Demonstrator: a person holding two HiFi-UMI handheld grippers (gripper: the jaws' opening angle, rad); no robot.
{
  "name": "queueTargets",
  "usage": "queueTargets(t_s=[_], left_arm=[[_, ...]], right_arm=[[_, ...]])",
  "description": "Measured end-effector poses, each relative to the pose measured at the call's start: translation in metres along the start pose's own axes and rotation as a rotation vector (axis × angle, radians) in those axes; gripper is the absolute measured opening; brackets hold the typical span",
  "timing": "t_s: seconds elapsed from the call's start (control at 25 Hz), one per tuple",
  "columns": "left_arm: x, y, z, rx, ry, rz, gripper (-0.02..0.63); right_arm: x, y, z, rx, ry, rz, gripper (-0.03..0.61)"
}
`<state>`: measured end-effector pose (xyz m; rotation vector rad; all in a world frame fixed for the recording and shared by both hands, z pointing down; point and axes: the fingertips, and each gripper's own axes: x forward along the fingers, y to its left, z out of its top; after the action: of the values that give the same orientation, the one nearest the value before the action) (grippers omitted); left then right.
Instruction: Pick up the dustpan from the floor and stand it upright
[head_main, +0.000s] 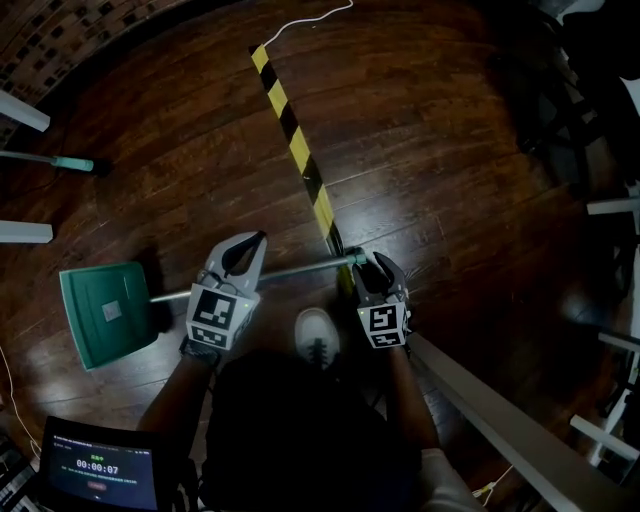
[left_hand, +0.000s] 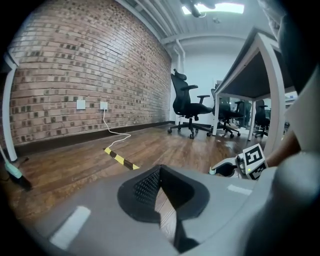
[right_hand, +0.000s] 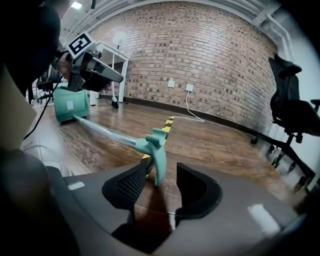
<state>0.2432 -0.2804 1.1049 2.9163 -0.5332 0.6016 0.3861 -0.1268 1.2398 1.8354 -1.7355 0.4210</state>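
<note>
A green dustpan (head_main: 105, 312) lies flat on the dark wood floor at the left, and its metal handle (head_main: 290, 270) runs to the right. In the right gripper view the pan (right_hand: 70, 104) is far off and the green handle end (right_hand: 156, 150) hangs between the jaws. My right gripper (head_main: 367, 262) (right_hand: 162, 172) is open around that end, with a gap showing on the right side. Over the middle of the handle, my left gripper (head_main: 255, 243) (left_hand: 160, 171) has its fingertips together and nothing between them. Whether it touches the handle I cannot tell.
A yellow-and-black tape strip (head_main: 295, 140) crosses the floor toward a white cable (head_main: 310, 18). A green-tipped pole (head_main: 70, 162) and white furniture legs stand at the left. The person's shoe (head_main: 318, 335) is between the grippers, with a white beam (head_main: 500, 420) to the right. Office chairs (left_hand: 190, 107) stand beyond.
</note>
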Motion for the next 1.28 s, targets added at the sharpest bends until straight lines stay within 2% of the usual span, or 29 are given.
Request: queueTargets(t_s=[0.16,0.36,0.6,0.76,0.92,1.04,1.2,1.28], left_arm=[[-0.007,0.009,-0.007,0.001,0.004,0.014,0.002],[-0.019,0.016,-0.007,0.019,-0.003,-0.001,0.002],[-0.042,0.042,0.004,0.023,-0.037,0.055,0.002],[-0.063,0.062,0.02,0.0,-0.048,0.116,0.002],[-0.093,0.066,0.062,-0.03,-0.062,0.166,0.002],[-0.12,0.066,0.112,-0.04,-0.087,0.174,0.002],[-0.168,0.079,0.191,-0.048,-0.088,0.207,0.002],[-0.186,0.086,0.217,-0.057,-0.085,0.224,0.002]], right_arm=[[0.026,0.003,-0.003,0.029,0.005,-0.005,0.184],[0.04,-0.003,-0.005,0.049,0.051,-0.084,0.087],[0.034,-0.012,0.022,0.073,0.036,-0.146,0.08],[0.018,-0.028,0.057,0.079,0.012,-0.19,0.075],[-0.014,-0.044,0.105,0.071,0.01,-0.213,0.075],[-0.044,-0.06,0.151,0.038,0.029,-0.236,0.075],[-0.089,-0.076,0.233,-0.025,0.053,-0.253,0.078],[-0.104,-0.082,0.262,-0.056,0.057,-0.269,0.085]])
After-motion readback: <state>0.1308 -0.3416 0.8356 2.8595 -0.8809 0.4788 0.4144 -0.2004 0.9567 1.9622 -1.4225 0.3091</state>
